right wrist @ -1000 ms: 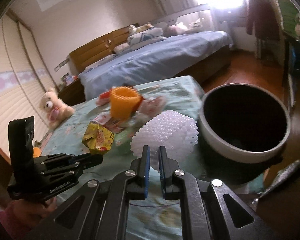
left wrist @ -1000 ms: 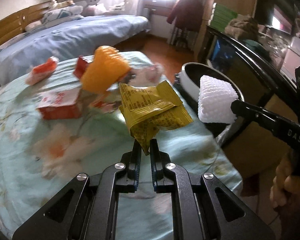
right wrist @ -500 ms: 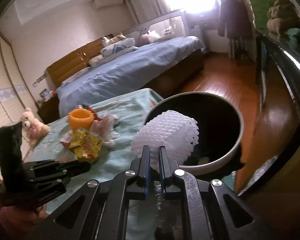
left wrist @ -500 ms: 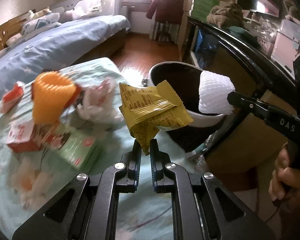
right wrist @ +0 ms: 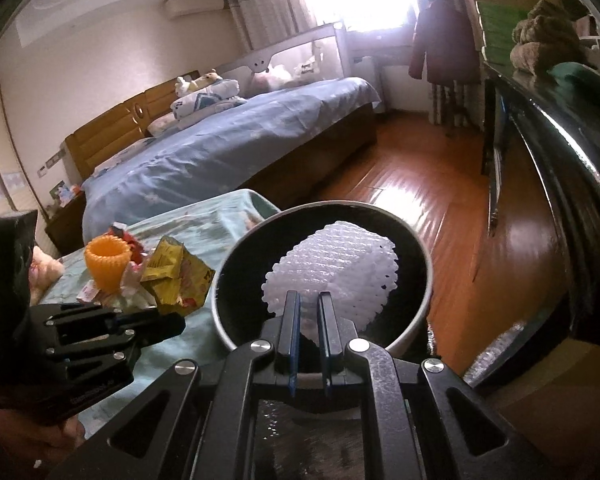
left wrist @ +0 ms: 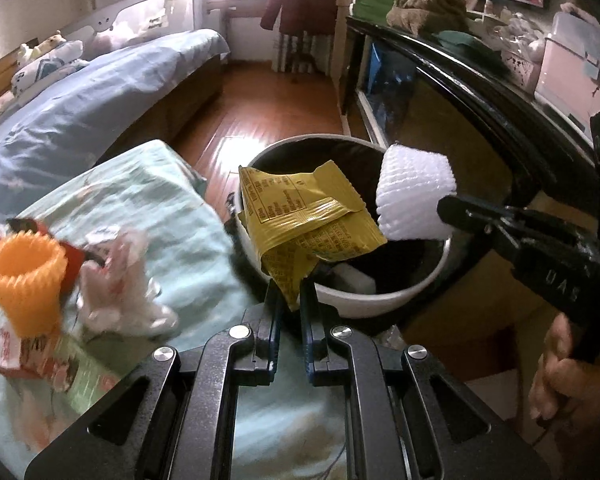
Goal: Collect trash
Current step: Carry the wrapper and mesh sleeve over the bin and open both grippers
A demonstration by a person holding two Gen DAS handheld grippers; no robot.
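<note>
My left gripper (left wrist: 288,292) is shut on a yellow snack wrapper (left wrist: 300,216) and holds it over the near rim of the round white trash bin (left wrist: 384,304). My right gripper (right wrist: 307,300) is shut on a white foam fruit net (right wrist: 336,272) and holds it above the bin's dark opening (right wrist: 244,292). The net also shows in the left wrist view (left wrist: 414,196), over the bin's right side. The wrapper shows in the right wrist view (right wrist: 168,276), left of the bin. White trash lies in the bin's bottom (left wrist: 356,280).
On the green-clothed table (left wrist: 172,216) lie an orange foam net (left wrist: 26,276), a crumpled white wrapper (left wrist: 120,284) and red-and-white packaging (left wrist: 24,356). A bed (right wrist: 228,148) stands behind. A dark cabinet (left wrist: 480,92) runs along the right. Wooden floor (right wrist: 440,208) lies beyond the bin.
Both grippers have swung right from over the table to the bin. The wrapper and the foam net now hang over its opening. Both grips are unchanged.
</note>
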